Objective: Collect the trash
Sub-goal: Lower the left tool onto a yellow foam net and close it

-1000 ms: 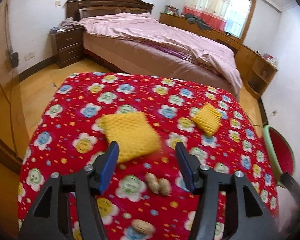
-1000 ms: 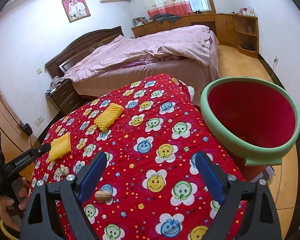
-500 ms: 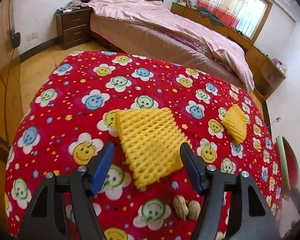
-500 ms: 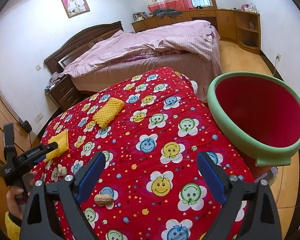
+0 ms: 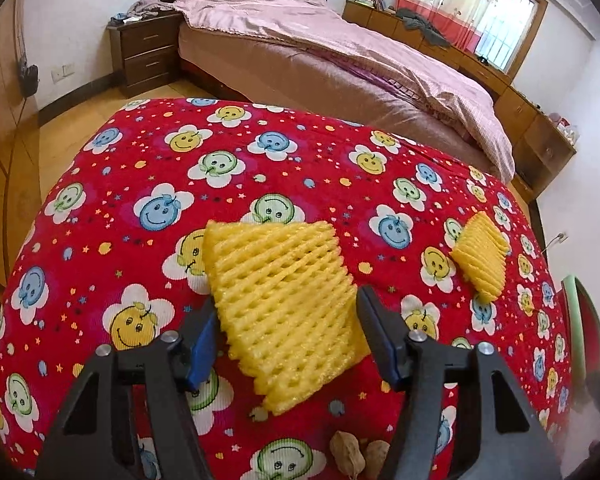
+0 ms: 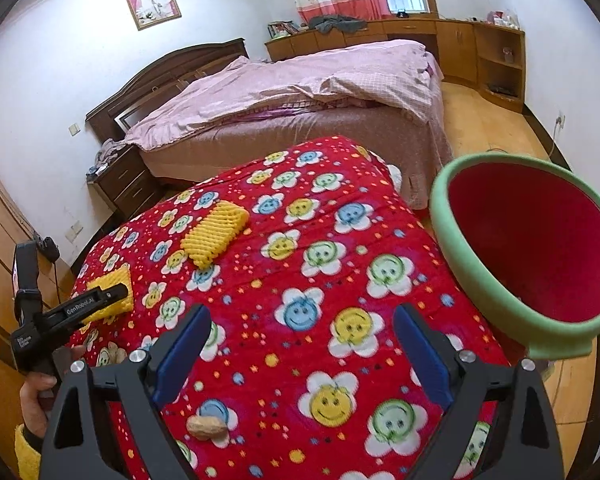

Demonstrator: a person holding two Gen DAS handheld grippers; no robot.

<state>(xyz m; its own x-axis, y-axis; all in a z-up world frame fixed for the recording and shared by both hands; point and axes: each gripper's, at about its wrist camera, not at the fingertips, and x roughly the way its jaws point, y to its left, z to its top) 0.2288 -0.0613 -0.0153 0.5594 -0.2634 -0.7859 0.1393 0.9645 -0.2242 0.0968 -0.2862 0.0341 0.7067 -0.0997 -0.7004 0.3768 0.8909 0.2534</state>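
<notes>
Left gripper (image 5: 286, 334) pitched down over the counter (image 5: 100, 184), which is draped in a red smiley-flower cloth. Jaws about half spread and closing, with the near yellow foam net (image 5: 280, 304) between them. The left pad looks to be at the net's edge; contact on the right side cannot be confirmed. This net is roughly square and lies flat, its near corner pointing toward the camera, and shows no clear long axis.

The second yellow foam net (image 6: 214, 234) is elongated and lies farther toward the bed (image 6: 300, 120). In the right wrist view its long axis runs diagonally, lower-left to upper-right.

Right gripper (image 6: 300, 354): jaws wide, empty, above bare cloth. One peanut (image 6: 206, 426) lies just beside its left finger. Red basin with green rim (image 6: 480, 300) at the counter's right edge.
</notes>
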